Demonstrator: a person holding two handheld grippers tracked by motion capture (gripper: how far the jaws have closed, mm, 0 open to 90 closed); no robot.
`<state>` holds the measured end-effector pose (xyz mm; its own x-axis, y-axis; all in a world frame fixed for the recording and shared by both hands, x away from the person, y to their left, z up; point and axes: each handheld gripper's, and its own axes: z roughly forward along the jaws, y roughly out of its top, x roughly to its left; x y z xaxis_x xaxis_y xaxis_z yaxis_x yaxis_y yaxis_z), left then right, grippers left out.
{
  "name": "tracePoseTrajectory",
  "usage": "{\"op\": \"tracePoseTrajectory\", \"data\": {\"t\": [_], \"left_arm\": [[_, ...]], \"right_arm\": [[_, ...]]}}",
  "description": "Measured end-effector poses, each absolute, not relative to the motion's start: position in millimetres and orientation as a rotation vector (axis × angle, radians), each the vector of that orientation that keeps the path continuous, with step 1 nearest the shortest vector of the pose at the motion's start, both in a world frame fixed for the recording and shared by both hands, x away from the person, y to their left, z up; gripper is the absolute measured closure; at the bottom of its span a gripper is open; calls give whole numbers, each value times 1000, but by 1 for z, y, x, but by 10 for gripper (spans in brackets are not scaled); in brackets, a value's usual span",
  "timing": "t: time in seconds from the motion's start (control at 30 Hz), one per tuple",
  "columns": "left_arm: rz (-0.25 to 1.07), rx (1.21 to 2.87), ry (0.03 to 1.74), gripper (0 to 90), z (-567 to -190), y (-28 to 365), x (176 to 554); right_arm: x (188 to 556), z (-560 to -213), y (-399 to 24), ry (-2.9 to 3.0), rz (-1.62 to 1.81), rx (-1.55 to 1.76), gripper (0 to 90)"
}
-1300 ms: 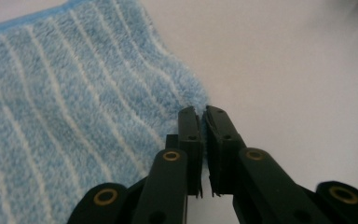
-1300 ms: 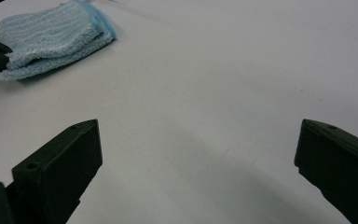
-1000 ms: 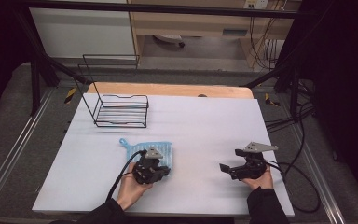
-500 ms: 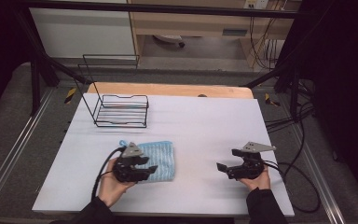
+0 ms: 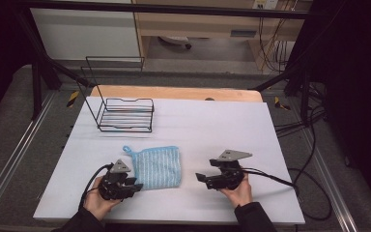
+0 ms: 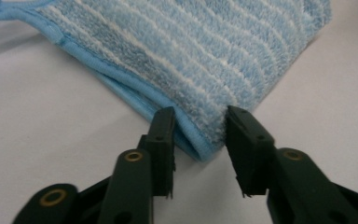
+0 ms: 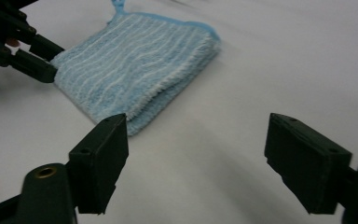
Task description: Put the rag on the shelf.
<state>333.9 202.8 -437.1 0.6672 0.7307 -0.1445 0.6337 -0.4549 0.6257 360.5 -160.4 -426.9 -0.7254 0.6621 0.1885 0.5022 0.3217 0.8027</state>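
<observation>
Item: a folded, light-blue terry cloth with thin white stripes and a blue hem point(image 5: 156, 166), lying flat on the near half of the table point(image 5: 212, 125), its small hanging loop pointing toward the far left. No brand, label or readable writing is showing on the cloth, the tools or the table.

Left tongs point(image 5: 133, 185): resting low at the cloth's near left corner. In the left gripper view the left tongs point(image 6: 199, 135) are standing a little apart, having just been closing, with the hemmed corner of the cloth point(image 6: 186, 60) lying between the two black jaws; the pads are not pressing on it.

Right tongs point(image 5: 202, 179): sitting to the right of the cloth, apart from it, pointing toward it. In the right gripper view the right tongs point(image 7: 196, 154) are gaping wide, having just been closing a little, with bare table between them and the cloth point(image 7: 135, 70) lying ahead.

Other item: a black wire rack point(image 5: 125, 113), standing on the far left part of the table, well apart from the cloth.

Surface: a white, matt sheet covering the table, with a pale wooden edge point(image 5: 174, 92) showing along the far side.

Room: dim, with grey floor, black frame bars, loose black cables point(image 5: 314, 145) trailing at the right, and light wooden furniture behind.
</observation>
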Motion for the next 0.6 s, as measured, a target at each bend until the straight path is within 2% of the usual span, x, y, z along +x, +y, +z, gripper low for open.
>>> {"op": "tracePoseTrajectory", "data": {"t": [0.13, 0.17, 0.23, 0.27, 0.3, 0.37, 0.4, 0.53, 0.57, 0.6], "left_arm": [[185, 2218, 1052, 696, -439, 202, 334], [183, 2217, 1060, 712, -439, 203, 334], [172, 2211, 1072, 738, -440, 203, 335], [172, 2211, 1072, 751, -440, 203, 335], [164, 2207, 1081, 766, -439, 203, 336], [160, 2208, 1081, 791, -439, 203, 336], [156, 2208, 1083, 791, -439, 203, 336], [138, 2201, 1095, 821, -438, 204, 336], [132, 2195, 1099, 821, -437, 204, 336], [125, 2194, 1096, 826, -437, 204, 335]], "right_arm": [[359, -429, -139, 2437, 1350, 1059, 281], [357, -431, -127, 2453, 1368, 1047, 350], [356, -434, -115, 2468, 1371, 1056, 407], [356, -434, -115, 2468, 1371, 1056, 407], [354, -438, -105, 2491, 1361, 1056, 462], [353, -443, -97, 2510, 1360, 1070, 512], [353, -443, -97, 2510, 1360, 1070, 512], [351, -454, -83, 2530, 1333, 1082, 658], [351, -454, -83, 2530, 1333, 1082, 658], [351, -456, -83, 2527, 1320, 1095, 722]]}}
